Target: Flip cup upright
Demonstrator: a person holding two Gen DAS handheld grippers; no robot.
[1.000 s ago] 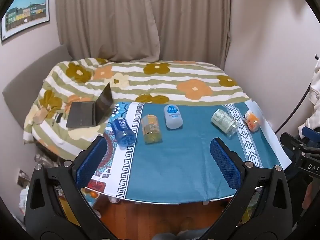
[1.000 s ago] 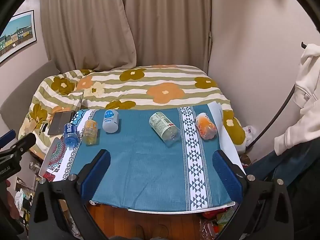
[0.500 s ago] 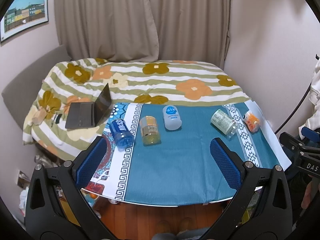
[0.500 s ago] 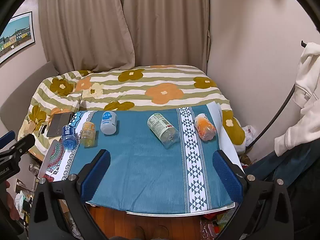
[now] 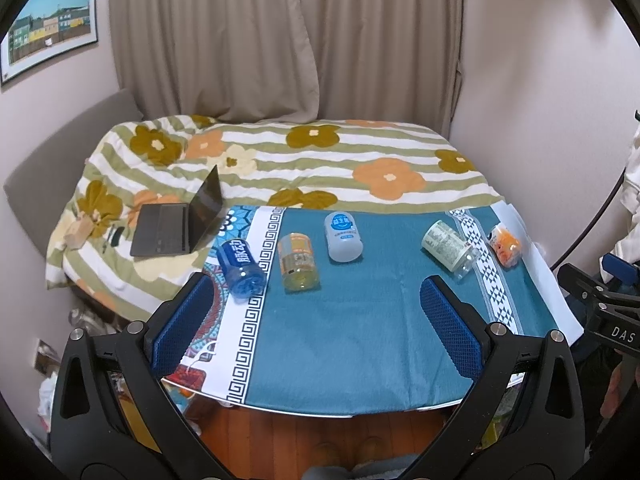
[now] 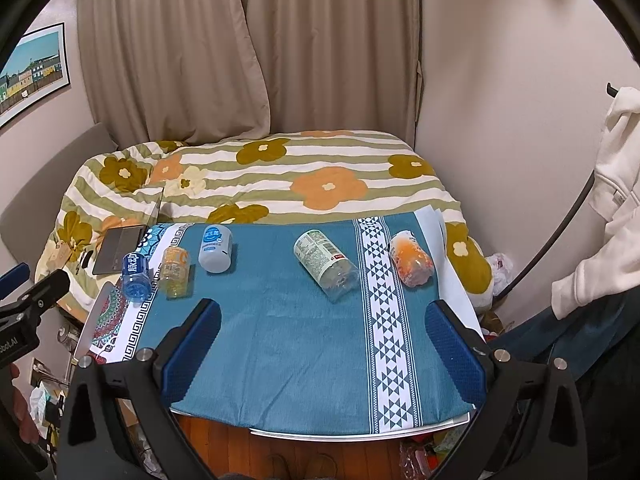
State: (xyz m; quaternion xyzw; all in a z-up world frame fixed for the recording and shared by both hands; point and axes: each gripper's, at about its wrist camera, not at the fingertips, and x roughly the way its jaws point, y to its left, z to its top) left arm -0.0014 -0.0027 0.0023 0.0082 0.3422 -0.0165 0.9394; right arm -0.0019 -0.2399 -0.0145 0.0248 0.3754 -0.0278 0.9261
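Five clear plastic cups are lying sideways on a teal woven cloth (image 5: 360, 332): blue cup (image 5: 239, 266) at 10 o'clock, yellow cup (image 5: 298, 262), white cup (image 5: 342, 236), green-label cup (image 5: 448, 245), orange cup (image 5: 505, 246) at 2 o'clock, labels illegible. Left gripper (image 5: 316, 324) and right gripper (image 6: 322, 340) are hovering spread wide, gripping nothing.
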